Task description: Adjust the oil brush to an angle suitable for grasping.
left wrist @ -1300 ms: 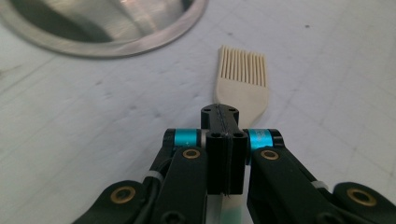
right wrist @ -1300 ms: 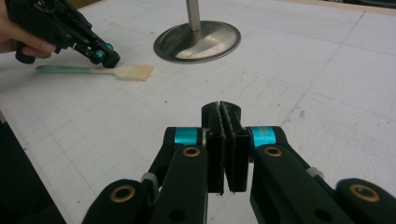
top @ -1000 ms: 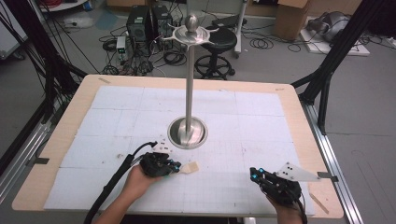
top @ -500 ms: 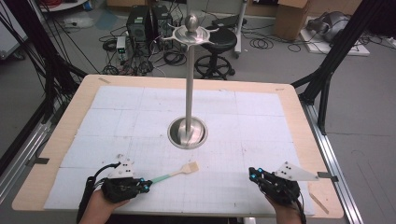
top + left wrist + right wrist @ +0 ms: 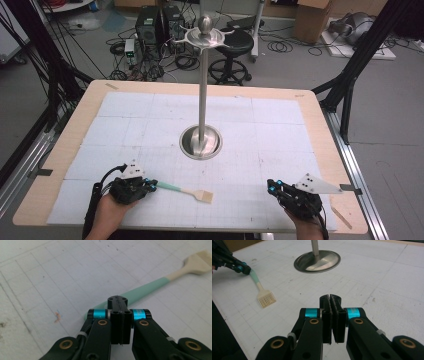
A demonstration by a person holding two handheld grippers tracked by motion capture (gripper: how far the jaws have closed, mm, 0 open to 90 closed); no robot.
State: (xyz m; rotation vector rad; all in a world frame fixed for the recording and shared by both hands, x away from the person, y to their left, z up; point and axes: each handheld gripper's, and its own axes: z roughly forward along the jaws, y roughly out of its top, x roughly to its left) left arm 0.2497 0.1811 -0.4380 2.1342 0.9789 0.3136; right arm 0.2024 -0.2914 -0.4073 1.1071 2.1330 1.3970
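wood-edged table (image 5: 70, 150) with white gridded mat (image 5: 280, 135). metal stand base (image 5: 200, 141) sits mid-mat. mint-handled brush (image 5: 186, 190) lies flat near front-left.

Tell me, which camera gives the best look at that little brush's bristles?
The right gripper view: the brush lies with its comb-like bristles clearly separated. The left gripper view shows mainly its green handle, bristles partly cut off at the edge. The high view shows it whole but tiny.

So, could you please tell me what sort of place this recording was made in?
Probably a lab or workshop set up for recording, not a home: a gridded work table inside a black frame, computers with tangled cables on the floor, and a stool behind.
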